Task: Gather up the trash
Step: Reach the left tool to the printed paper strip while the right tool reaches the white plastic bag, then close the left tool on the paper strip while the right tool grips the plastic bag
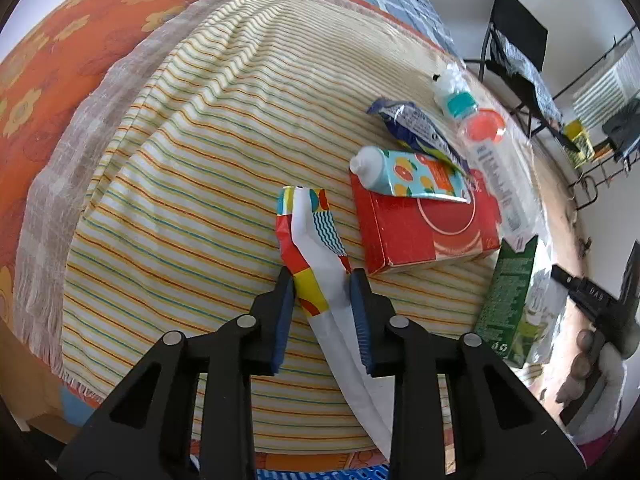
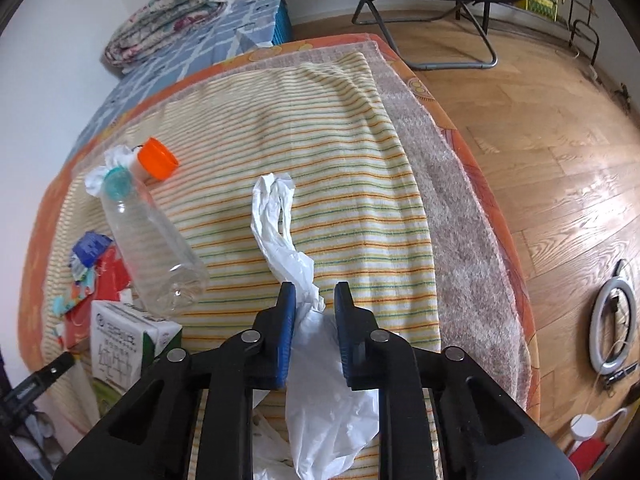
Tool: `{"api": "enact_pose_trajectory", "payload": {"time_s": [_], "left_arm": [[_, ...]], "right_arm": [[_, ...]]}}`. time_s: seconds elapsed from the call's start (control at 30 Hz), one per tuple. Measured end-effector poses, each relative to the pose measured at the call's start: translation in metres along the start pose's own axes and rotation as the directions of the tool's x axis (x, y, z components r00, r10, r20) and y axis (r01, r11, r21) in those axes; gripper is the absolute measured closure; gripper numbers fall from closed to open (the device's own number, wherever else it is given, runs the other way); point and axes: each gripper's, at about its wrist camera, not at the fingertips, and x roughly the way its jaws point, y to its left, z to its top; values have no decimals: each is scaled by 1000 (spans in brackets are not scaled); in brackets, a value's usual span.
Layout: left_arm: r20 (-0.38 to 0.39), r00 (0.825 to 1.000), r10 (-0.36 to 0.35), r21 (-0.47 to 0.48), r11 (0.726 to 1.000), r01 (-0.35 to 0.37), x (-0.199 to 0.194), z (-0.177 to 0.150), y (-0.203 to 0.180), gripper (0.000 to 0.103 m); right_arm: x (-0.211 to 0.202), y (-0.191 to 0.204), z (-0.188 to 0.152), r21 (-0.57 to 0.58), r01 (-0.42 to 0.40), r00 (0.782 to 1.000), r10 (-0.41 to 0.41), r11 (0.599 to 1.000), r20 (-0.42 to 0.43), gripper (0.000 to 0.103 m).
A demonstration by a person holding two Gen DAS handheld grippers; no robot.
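My left gripper (image 1: pixel 322 280) is shut on a colourful paper wrapper (image 1: pixel 308 240) with a white inner side, which lies on the striped cloth (image 1: pixel 200 184). Just right of it are a red box (image 1: pixel 420 236) with a fruit-print tube (image 1: pixel 416 174) on top, a blue wrapper (image 1: pixel 416 128), a clear bottle with an orange cap (image 1: pixel 486 132) and a green carton (image 1: pixel 508 304). My right gripper (image 2: pixel 315 292) is shut on a crumpled white plastic bag (image 2: pixel 280 220). The bag's handles trail forward over the cloth. Left of the bag lie the clear bottle (image 2: pixel 152 240) and the carton (image 2: pixel 128 340).
The striped cloth covers an orange flowered bed (image 1: pixel 60 60) with a grey fringed blanket (image 2: pixel 460 240) along its edge. Wooden floor (image 2: pixel 540 140) lies to the right, with a folding chair (image 2: pixel 420 20) and a ring light (image 2: pixel 614 320). Folded bedding (image 2: pixel 168 12) sits by the wall.
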Motion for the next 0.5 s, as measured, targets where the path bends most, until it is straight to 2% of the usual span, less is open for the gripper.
{"api": "enact_pose_trajectory", "payload": {"time_s": [0.37,0.47,0.5], "left_arm": [[29,999,-16,-34,999,17,-11,0,11,81],[36,999,-15,-34,999,16,-12,0,11,81],[28,1000,-13,-39,999,14,-10,1,10,76]], "right_arm": [[-32,-8,-2,16,-60,995,59,998,75,94],[-35,-8,-1,3,-75,995,74,997,73,94],[-33,-8,0,-1,-77,995,77,997,68,94]]}}
